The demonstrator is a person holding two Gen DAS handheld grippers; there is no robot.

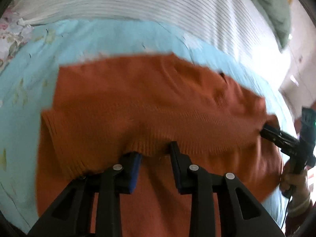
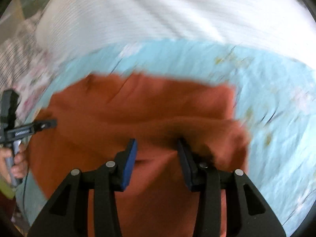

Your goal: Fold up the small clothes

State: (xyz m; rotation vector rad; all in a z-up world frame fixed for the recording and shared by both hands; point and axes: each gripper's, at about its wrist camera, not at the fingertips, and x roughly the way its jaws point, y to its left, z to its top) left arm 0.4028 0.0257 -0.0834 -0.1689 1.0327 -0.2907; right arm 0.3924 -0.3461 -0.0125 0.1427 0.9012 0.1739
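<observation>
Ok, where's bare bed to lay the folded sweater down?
Free: the blue sheet left of the sweater, and the strip between its far edge and the striped cover. In the right view, sheet lies open to its right. Crowded: the near side, where both tongs are at the hem.

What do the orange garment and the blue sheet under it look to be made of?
Orange garment: apparently a knit, matte, with ribbed rows along its folded edge. Blue sheet: probably thin woven cotton, matte, with a faint printed pattern and soft creases; motion blur leaves this uncertain.
</observation>
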